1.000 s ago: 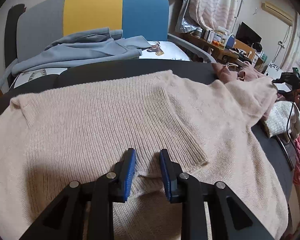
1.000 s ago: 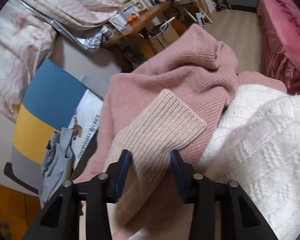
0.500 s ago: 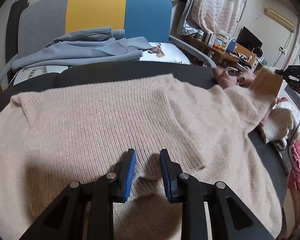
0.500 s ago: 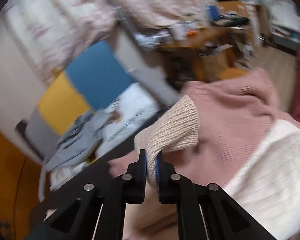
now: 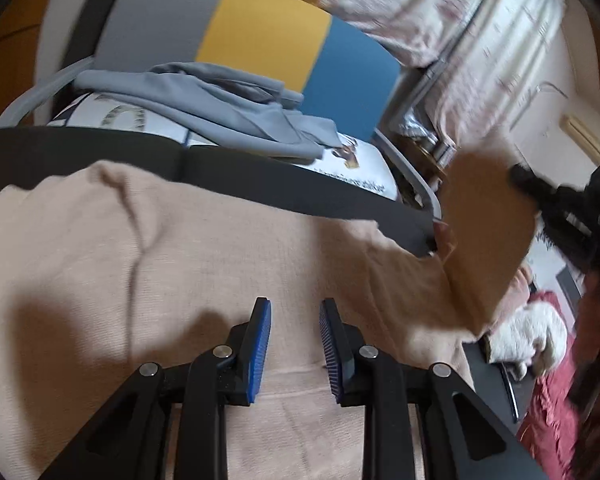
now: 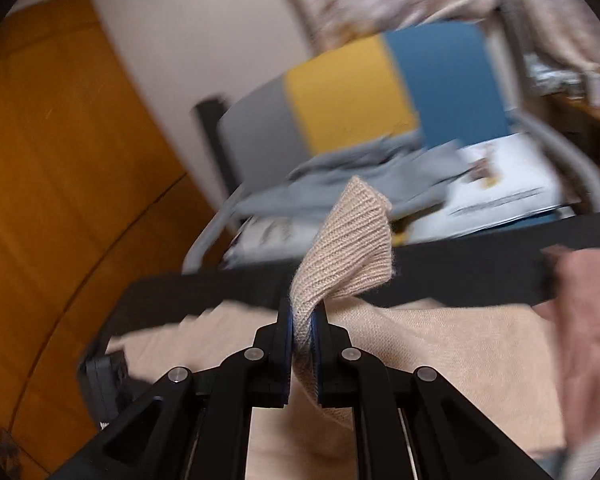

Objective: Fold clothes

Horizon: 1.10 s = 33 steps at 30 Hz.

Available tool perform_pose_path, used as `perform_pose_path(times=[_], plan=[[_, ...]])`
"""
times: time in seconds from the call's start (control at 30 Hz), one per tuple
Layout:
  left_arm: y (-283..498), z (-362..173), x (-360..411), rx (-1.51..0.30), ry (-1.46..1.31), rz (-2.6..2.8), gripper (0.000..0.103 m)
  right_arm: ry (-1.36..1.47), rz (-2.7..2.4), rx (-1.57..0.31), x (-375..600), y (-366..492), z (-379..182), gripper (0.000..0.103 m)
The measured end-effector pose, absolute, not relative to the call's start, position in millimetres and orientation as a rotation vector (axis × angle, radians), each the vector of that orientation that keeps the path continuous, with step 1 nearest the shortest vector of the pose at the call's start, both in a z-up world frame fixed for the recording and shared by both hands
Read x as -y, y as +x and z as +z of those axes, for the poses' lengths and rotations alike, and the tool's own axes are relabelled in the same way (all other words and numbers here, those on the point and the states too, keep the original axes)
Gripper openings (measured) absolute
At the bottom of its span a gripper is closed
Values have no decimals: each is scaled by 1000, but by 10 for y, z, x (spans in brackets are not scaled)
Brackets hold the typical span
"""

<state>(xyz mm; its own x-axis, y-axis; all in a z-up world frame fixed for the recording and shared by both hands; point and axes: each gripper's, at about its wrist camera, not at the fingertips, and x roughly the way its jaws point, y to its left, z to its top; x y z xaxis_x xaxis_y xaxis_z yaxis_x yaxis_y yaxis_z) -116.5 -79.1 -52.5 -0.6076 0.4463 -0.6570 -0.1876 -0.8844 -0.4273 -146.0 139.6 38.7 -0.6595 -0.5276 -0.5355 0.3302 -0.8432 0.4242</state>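
The right hand-held gripper (image 6: 303,316) is clamping the ribbed cuff (image 6: 351,236) of the beige sweater (image 5: 148,264), with both pads closed on the knit. The cuff is standing up above the jaws and drooping to the right. The sleeve (image 5: 483,236) is hanging lifted at the right side of the sweater body. The left hand-held gripper (image 5: 295,320) is hovering low over the sweater's lower middle, jaws apart and gripping nothing. The sweater is lying spread flat on the dark surface (image 5: 300,188). A grey garment (image 5: 220,108) is lying on the chair (image 5: 260,40) behind the surface. A pink sweater (image 6: 587,320) is lying at the right edge.
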Motion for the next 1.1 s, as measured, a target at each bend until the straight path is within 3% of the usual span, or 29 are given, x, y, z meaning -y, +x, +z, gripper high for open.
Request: perform_pose_path(times=[0.17,0.3,0.33,0.4,0.47,0.6,0.73,0.87,1.03,1.1], plan=[[-1151,-706,1098,527,-1190,2556,25,1052,-2328,235,-544,-1513,-294,9],[-1169,-935,1252,660,-1263,2501,25,1212,-2227,152,-261,-1550,-810,15],[-1170,-968,1270,681,-1262,2491,25,1237,-2211,146,-289,-1532,-878,19],[-1167,-979,1281,705,-1231,2477,29,1225,-2199,198,-464,-1510,-865,39],[-1175,-975,1276,715,-1214,2454,30,1173,-2226,262,-698,-1414,-722,53],[-1146,-920,1231,727,-1162,2406,30,1117,-2377,272,-1222,-1264,-541,54],[-1122,-883,1120,757,-1122,2351,37,1298,-2454,245,-1475,-1370,-792,51],[-1173,-922,1035,785,-1174,2341,41,1288,-2467,233,-1517,-1345,-936,49],[-1220,-858,997,800,-1197,2370,41,1257,-2522,113,-1411,-1297,-967,50],[-1237,-829,983,805,-1204,2383,34,1254,-2519,131,-1440,-1335,-958,50]])
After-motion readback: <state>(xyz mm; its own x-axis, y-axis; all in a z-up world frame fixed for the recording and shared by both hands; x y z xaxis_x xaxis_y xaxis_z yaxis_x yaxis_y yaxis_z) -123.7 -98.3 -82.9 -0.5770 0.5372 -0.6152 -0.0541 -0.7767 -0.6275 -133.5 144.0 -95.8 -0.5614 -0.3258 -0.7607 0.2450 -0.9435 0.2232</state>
